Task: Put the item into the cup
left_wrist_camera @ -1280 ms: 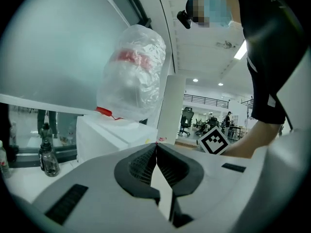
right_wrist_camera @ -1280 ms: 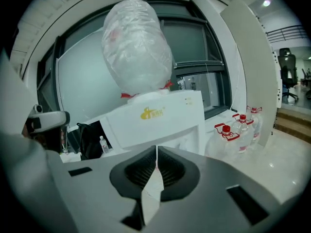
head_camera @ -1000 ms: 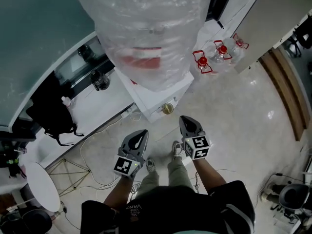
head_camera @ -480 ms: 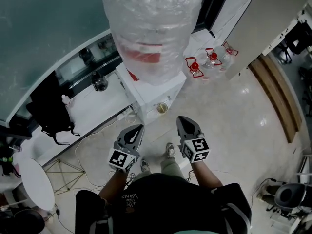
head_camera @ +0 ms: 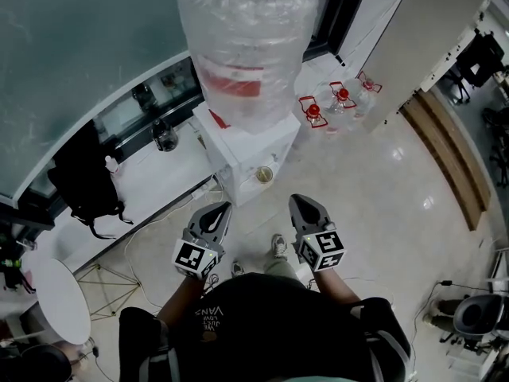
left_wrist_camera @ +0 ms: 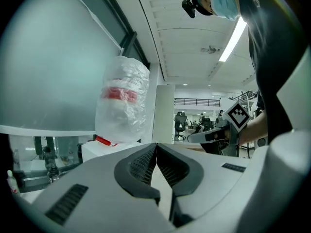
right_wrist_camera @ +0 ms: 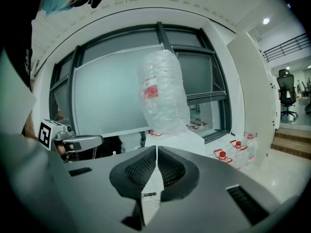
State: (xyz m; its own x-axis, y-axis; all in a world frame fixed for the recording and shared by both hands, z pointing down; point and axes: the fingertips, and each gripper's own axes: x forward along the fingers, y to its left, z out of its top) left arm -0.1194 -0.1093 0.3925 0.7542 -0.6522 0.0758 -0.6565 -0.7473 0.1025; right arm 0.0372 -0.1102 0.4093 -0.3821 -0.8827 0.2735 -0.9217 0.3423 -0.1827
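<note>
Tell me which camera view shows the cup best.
The head view: the cup sits on the white water dispenser at its front ledge, open mouth seen from above. Neither gripper view shows it; the dispenser's lower front is hidden there.

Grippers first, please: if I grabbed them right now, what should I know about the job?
Left gripper: jaws together, holding nothing.
Right gripper: jaws together too, and empty.
Cup: sits on the front ledge of the white water dispenser, ahead of both grippers. Neither gripper touches it.
Item: nothing is held, and I cannot tell which thing is meant to go in.
Done: no step shows as done.
Left: find the item, pick it up and put it into the cup.
</note>
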